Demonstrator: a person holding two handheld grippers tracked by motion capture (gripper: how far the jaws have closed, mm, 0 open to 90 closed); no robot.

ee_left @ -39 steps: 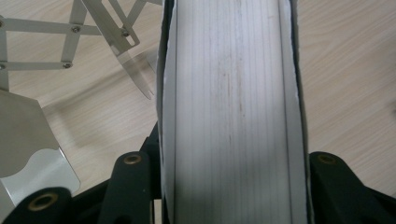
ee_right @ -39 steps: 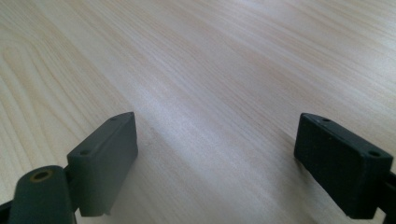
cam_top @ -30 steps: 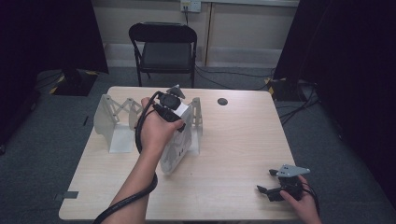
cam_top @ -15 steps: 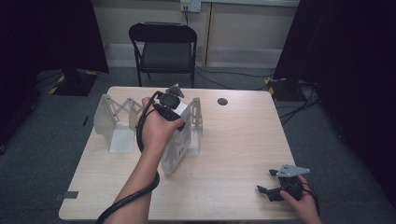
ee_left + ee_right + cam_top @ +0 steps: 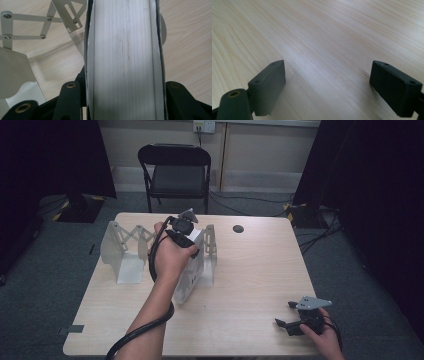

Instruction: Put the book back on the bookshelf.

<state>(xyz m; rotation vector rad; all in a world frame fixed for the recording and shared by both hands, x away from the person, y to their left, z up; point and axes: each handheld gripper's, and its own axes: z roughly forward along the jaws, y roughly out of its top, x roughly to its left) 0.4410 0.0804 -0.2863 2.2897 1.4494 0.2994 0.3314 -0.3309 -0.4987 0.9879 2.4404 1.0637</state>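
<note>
Book [image 5: 123,60] pages fill the space between the jaws of the left hand-held gripper [image 5: 181,236], which is clamped across the thick white volume from above, pads on either cover. That top-down grip looks chosen so the book [image 5: 191,272] can be kept upright and steered into the expanding metal rack [image 5: 122,251], whose scissor-link frame [image 5: 27,27] lies just to the left of this hand-held gripper and whose far end plate [image 5: 210,250] stands just beyond the book. The book's lower edge appears to rest on the worktop [image 5: 250,285], tilted a little. The right hand-held gripper [image 5: 295,324] sits well apart, near the worktop's front corner, jaws wide with only bare wood [image 5: 327,50] between them, probably parked until needed.
</note>
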